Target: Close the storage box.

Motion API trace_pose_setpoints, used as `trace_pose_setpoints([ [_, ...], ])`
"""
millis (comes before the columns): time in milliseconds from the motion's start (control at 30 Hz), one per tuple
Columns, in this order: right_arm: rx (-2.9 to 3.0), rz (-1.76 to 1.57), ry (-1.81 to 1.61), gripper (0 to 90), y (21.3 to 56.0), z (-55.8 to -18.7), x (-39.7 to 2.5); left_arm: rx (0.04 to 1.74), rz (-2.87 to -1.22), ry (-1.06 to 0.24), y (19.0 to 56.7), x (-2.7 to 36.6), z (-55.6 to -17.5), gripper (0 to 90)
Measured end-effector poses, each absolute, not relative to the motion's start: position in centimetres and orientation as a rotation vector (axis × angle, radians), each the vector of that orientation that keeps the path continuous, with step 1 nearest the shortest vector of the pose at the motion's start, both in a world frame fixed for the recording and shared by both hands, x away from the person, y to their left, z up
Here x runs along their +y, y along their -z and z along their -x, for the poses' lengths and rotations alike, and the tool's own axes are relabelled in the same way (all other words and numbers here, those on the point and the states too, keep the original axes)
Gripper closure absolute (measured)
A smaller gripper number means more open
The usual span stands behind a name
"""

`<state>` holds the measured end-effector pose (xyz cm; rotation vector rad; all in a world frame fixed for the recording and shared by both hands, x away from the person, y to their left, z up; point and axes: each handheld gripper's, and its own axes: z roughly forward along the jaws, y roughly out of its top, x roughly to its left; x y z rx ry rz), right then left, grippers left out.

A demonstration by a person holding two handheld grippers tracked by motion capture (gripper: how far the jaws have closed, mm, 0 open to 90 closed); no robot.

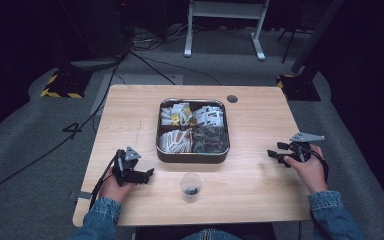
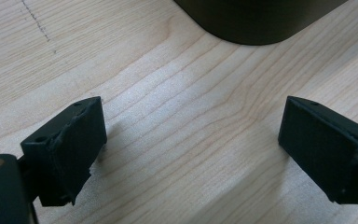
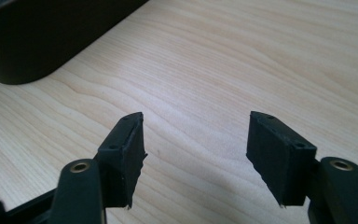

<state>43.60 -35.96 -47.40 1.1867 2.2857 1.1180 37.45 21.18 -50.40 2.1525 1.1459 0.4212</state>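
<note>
Resting low on the table [image 1: 260, 195], both grippers were empty: left gripper [image 2: 191, 149] jaws spread wide over bare wood, right gripper [image 3: 196, 154] likewise. Item in hand, judged: compartmented tray [image 1: 192, 156], dark, square with rounded corners, centred, holding white packets and dark bits; clear cup [image 1: 191, 186] just before it, dark contents. Advice: approach one packet squarely, jaws kept wide until astride.

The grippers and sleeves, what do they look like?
Both are black handheld tongs. The left gripper and right gripper each carry a grey three-cornered plate on top and trail a black cable. Their jaws are black blocks with rough-edged pads and small screw holes. The sleeves are blue denim.
</note>
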Motion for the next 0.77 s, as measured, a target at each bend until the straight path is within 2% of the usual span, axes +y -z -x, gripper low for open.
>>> trace_pose_setpoints([
  [433,2.339,-1.167,-0.981,29.2,49.6,-44.0,-35.0,1.152,-2.146,-0.421,50.4,21.2,-37.4,8.1],
  [633,2.317,-1.161,-1.000,11.0,50.3,-44.4,-34.5,1.151,-2.146,-0.421,50.4,21.2,-37.4,8.1],
  [767,2.320,-1.159,-0.994,10.0,50.4,-44.5,-34.4,1.151,-2.146,-0.420,50.4,21.2,-37.4,8.1],
])
